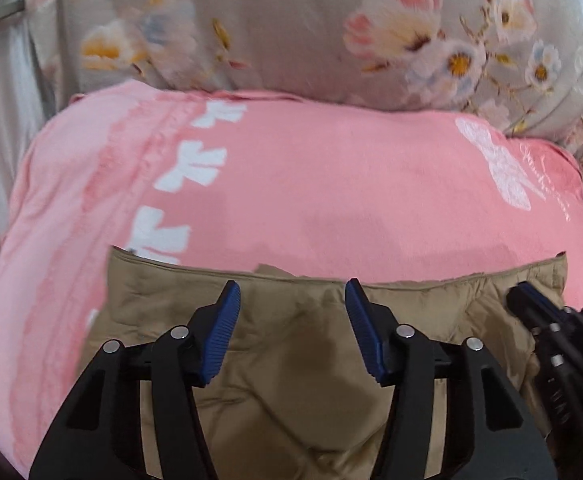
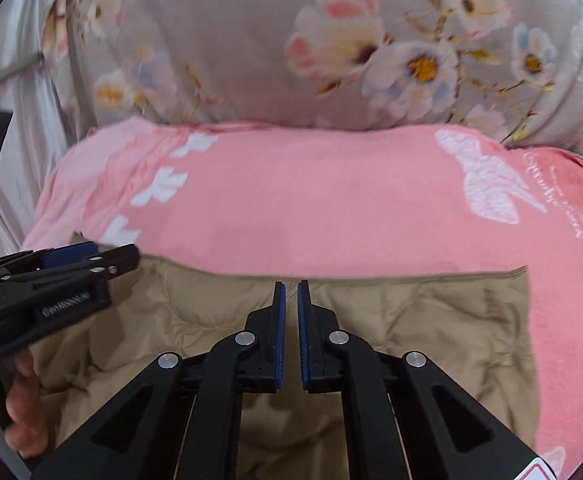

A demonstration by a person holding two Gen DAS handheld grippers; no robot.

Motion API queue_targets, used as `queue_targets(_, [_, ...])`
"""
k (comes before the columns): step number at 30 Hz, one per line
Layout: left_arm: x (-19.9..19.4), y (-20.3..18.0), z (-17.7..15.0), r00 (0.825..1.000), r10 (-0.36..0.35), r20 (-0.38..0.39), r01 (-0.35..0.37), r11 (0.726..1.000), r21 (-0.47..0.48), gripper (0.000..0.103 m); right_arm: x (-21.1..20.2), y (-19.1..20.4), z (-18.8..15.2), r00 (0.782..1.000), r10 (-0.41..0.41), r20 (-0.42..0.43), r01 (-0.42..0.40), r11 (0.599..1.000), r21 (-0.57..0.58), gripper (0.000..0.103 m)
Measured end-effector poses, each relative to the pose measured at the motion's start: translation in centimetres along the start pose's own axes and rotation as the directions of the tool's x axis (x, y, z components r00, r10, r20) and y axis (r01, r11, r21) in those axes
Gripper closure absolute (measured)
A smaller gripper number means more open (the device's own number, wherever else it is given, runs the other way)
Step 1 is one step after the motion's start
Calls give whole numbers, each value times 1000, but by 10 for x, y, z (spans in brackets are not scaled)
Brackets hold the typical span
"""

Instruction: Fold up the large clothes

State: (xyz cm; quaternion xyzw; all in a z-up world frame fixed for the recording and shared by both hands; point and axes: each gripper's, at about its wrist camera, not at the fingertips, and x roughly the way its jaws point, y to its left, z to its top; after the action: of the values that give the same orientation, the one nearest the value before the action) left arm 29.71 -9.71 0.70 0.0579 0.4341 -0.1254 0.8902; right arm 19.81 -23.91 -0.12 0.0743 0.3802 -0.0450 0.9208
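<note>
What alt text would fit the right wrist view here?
The right gripper, fingers nearly closed with nothing visibly between them, hovers over a folded khaki quilted garment lying on a pink towel. The left gripper reaches in from the left; floral bedding lies behind.

Both wrist cams sit low and close, looking forward over the tan garment (image 1: 291, 360) (image 2: 431, 320); both catch the pink blanket (image 1: 311, 184) (image 2: 311, 200) and floral bedding (image 1: 291, 20) (image 2: 231, 40) ahead.

Left gripper (image 1: 292, 330): black angular arms, ribbed blue pads, silver round rivets; right gripper (image 2: 291, 332) same build; bare-skinned hand (image 2: 19, 408) on black handle.
</note>
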Motion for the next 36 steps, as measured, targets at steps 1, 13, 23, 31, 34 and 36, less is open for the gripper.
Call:
queue_targets(1, [12, -5, -2, 1000, 0, -18, 0, 1000, -1, 50, 7, -1, -2, 1000, 1, -18, -1, 1000, -1, 98])
queue_targets(13, [56, -5, -21, 998, 66, -6, -66, 998, -8, 49, 56, -18, -19, 995, 48, -91, -40, 995, 86, 102])
queue_targets(23, [65, -12, -29, 994, 111, 15, -111, 994, 11, 48, 64, -15, -23, 996, 25, -86, -19, 997, 73, 103])
queue_targets(31, [69, -14, -30, 991, 132, 13, -133, 991, 23, 48, 68, -16, -24, 995, 22, -95, -16, 997, 70, 103])
queue_targets(34, [70, -16, -31, 990, 137, 13, -138, 990, 26, 48, 69, -15, -24, 995, 19, -99, -12, 998, 67, 103])
queue_targets(36, [70, -16, -31, 990, 141, 12, -141, 990, 28, 48, 70, -16, -24, 995, 17, -102, -10, 998, 64, 103])
